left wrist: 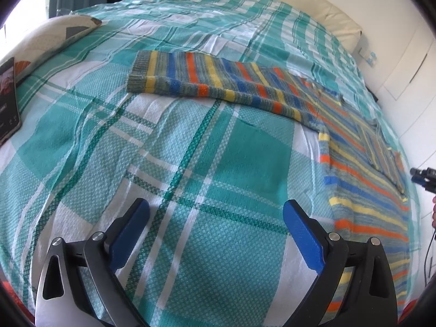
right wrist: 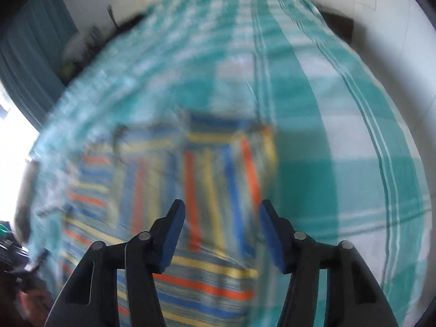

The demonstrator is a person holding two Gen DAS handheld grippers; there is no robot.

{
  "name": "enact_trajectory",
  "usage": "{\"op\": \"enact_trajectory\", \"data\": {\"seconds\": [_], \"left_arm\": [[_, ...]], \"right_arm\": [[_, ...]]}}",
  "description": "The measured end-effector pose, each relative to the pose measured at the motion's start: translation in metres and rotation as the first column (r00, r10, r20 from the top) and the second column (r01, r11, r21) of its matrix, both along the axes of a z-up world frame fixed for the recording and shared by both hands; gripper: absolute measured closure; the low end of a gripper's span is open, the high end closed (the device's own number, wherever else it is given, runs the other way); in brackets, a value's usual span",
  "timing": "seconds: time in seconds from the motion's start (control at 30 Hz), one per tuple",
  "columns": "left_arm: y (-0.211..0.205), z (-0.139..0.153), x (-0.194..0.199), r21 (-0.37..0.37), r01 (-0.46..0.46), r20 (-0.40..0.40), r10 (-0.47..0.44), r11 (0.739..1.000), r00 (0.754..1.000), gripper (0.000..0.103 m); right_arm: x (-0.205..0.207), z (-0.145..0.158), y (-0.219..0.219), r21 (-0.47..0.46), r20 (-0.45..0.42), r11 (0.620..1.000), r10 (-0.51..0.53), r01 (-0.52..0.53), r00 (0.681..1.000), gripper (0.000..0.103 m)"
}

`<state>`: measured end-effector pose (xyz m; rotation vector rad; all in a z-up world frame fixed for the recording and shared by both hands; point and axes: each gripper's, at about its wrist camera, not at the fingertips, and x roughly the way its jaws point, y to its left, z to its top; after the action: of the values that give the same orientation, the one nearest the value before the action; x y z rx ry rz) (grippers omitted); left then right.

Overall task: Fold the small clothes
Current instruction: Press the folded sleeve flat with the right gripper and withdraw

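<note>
The striped knit sweater [left wrist: 272,92] lies flat on my teal plaid bedspread [left wrist: 190,163], one sleeve stretched sideways, while my left gripper [left wrist: 216,231] hovers wide apart and my right gripper [right wrist: 222,234] half-spread, both empty.

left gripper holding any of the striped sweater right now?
No: the left gripper hangs open over bare plaid bedspread, and the striped sweater lies apart from it, further up and to the right.

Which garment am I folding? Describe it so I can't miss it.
Start at the bed with its teal and white checked cover. The striped sweater lies flat on it, one sleeve stretched out; it alone has orange, blue and yellow bands.
</note>
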<state>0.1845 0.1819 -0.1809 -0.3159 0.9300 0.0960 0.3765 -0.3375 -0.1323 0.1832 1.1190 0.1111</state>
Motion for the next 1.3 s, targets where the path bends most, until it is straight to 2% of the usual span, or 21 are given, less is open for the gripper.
{"op": "enact_trajectory", "data": {"seconds": [0.07, 0.1, 0.13, 0.17, 0.23, 0.3, 0.33, 0.37, 0.47, 0.57, 0.63, 0.67, 0.7, 0.73, 0.77, 0.87, 0.97, 1.07, 1.17, 1.23, 1.3], "left_arm": [[-0.005, -0.002, 0.001, 0.038, 0.011, -0.005, -0.011, 0.999, 1.0, 0.004], [-0.007, -0.003, 0.001, 0.059, 0.018, -0.007, -0.018, 0.998, 1.0, 0.004], [-0.01, -0.003, 0.001, 0.081, 0.027, -0.009, -0.026, 0.996, 1.0, 0.004], [-0.012, -0.004, 0.001, 0.1, 0.035, -0.011, -0.034, 0.994, 0.999, 0.004], [-0.015, -0.005, 0.001, 0.121, 0.045, -0.014, -0.043, 0.992, 0.999, 0.004], [-0.015, -0.007, 0.002, 0.123, 0.048, -0.016, -0.046, 0.991, 0.999, 0.002], [-0.015, -0.007, 0.002, 0.123, 0.047, -0.017, -0.045, 0.991, 0.999, 0.002], [-0.015, -0.007, 0.003, 0.125, 0.046, -0.018, -0.044, 0.991, 0.999, 0.002], [-0.016, -0.008, 0.003, 0.131, 0.047, -0.02, -0.045, 0.99, 0.999, 0.001], [-0.018, -0.01, 0.004, 0.147, 0.05, -0.024, -0.047, 0.988, 0.999, 0.001], [-0.021, -0.012, 0.004, 0.162, 0.054, -0.026, -0.05, 0.985, 0.998, 0.001], [-0.021, -0.012, 0.003, 0.168, 0.057, -0.028, -0.053, 0.984, 0.998, 0.001], [-0.022, -0.012, 0.003, 0.171, 0.059, -0.029, -0.055, 0.983, 0.998, 0.001], [-0.022, -0.012, 0.004, 0.171, 0.061, -0.031, -0.056, 0.983, 0.998, 0.001], [-0.021, -0.012, 0.004, 0.168, 0.062, -0.032, -0.057, 0.984, 0.998, 0.001], [-0.021, -0.012, 0.004, 0.164, 0.067, -0.039, -0.061, 0.984, 0.997, 0.001], [-0.022, -0.013, 0.006, 0.17, 0.067, -0.046, -0.06, 0.983, 0.997, 0.0], [-0.022, -0.013, 0.005, 0.176, 0.064, -0.045, -0.057, 0.982, 0.997, 0.0], [-0.023, -0.013, 0.005, 0.181, 0.064, -0.038, -0.058, 0.981, 0.998, 0.0], [-0.025, -0.014, 0.003, 0.191, 0.07, -0.035, -0.065, 0.979, 0.997, 0.0], [-0.025, -0.014, 0.0, 0.192, 0.079, -0.032, -0.074, 0.978, 0.997, 0.0]], "right_arm": [[-0.009, -0.027, -0.012, 0.041, -0.062, 0.999, -0.01, 0.012, 0.998, 0.046], [-0.009, -0.044, -0.015, 0.069, -0.088, 0.998, 0.001, 0.005, 0.996, 0.064], [-0.011, -0.053, -0.019, 0.026, -0.085, 1.0, -0.002, 0.004, 0.996, 0.101], [-0.015, -0.055, -0.025, -0.016, -0.068, 1.0, -0.02, 0.019, 0.998, 0.1], [-0.021, -0.065, -0.051, 0.063, -0.059, 0.992, -0.105, 0.108, 0.993, 0.1], [-0.021, -0.061, -0.051, 0.065, -0.053, 0.994, -0.084, 0.088, 0.995, 0.096], [-0.02, -0.055, -0.048, 0.046, -0.047, 0.997, -0.061, 0.064, 0.997, 0.086], [-0.019, -0.048, -0.046, 0.021, -0.036, 0.998, -0.053, 0.054, 0.998, 0.081], [-0.017, -0.012, -0.044, 0.004, 0.071, 0.998, -0.057, 0.057, 0.996, 0.079], [0.0, 0.005, -0.032, 0.092, 0.11, 0.996, -0.02, 0.01, 0.994, 0.079], [0.015, -0.006, -0.021, 0.129, 0.081, 0.992, 0.001, -0.011, 0.997, 0.072], [0.022, -0.017, -0.015, 0.124, 0.052, 0.992, 0.002, -0.008, 0.999, 0.068], [0.029, -0.036, -0.013, 0.077, -0.01, 0.997, -0.011, 0.012, 1.0, 0.066], [0.027, -0.049, -0.01, 0.023, -0.046, 0.999, -0.025, 0.026, 0.999, 0.072], [0.023, -0.054, -0.011, -0.009, -0.031, 0.999, -0.039, 0.039, 0.999, 0.076], [-0.002, -0.037, -0.008, -0.1, 0.053, 0.991, -0.09, 0.095, 0.995, 0.072], [-0.04, -0.013, 0.005, -0.085, 0.108, 0.996, 0.0, 0.009, 0.994, 0.069], [-0.091, 0.001, 0.029, -0.028, 0.128, 0.996, 0.091, -0.089, 0.988, 0.057], [-0.141, -0.013, 0.051, 0.006, 0.095, 0.989, 0.144, -0.146, 0.985, 0.054], [-0.17, -0.03, 0.054, -0.007, 0.053, 0.991, 0.132, -0.132, 0.99, 0.054], [-0.205, -0.039, 0.05, -0.016, 0.06, 0.997, 0.083, -0.082, 0.995, 0.054]]}}
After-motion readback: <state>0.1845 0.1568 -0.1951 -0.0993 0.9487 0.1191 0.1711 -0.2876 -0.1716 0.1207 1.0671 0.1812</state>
